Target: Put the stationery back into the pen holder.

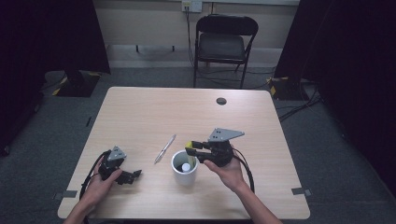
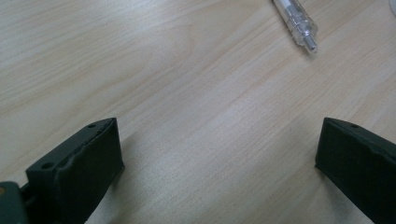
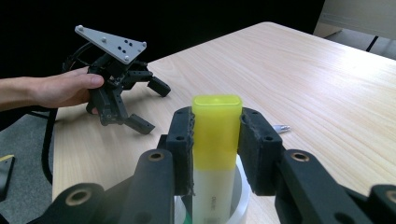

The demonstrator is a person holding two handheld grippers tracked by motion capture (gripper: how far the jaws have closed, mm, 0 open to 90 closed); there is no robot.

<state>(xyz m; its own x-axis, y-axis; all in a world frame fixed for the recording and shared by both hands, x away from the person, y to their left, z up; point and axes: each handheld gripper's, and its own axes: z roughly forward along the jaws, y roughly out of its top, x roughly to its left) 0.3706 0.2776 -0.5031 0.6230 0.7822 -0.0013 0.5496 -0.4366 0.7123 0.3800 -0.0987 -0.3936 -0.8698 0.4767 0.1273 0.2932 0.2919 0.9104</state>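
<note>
Right claw: the right claw (image 3: 217, 140) is clamped on the yellow highlighter (image 3: 216, 140), one black pad on each flat side of its yellow cap; in the high view the right claw (image 1: 191, 150) sits just over the white cup (image 1: 177, 175), held by the right hand (image 1: 227, 173)
Highlighter, place: its pale lower body reaches down into the white cup (image 3: 240, 200); the yellow cap stands above the rim, between the pads
Highlighter, axis: long axis upright, cap end up, body end down in the cup; in the high view the highlighter (image 1: 188, 145) is a small yellow spot at the claw tip, so its tilt cannot be judged there
Cup: stands on the bench (image 1: 154, 112) near the front edge; a small white round thing lies inside, too small to name
Left claw: the left claw (image 2: 219, 154) has its jaws wide apart with bare wood between them; in the high view the left claw (image 1: 133, 176) rests low on the bench in the left hand (image 1: 100, 184); from the right gripper view the left claw (image 3: 149, 105) shows sideways, with its grey plate on top
Pen: the clear pen (image 1: 165, 148) lies flat between the two claws, just beside the cup, long axis running diagonally away; the left gripper view gives its tip end (image 2: 297, 23) close up; the right gripper view gives a sliver of it (image 3: 280, 128) past the right pad
</note>
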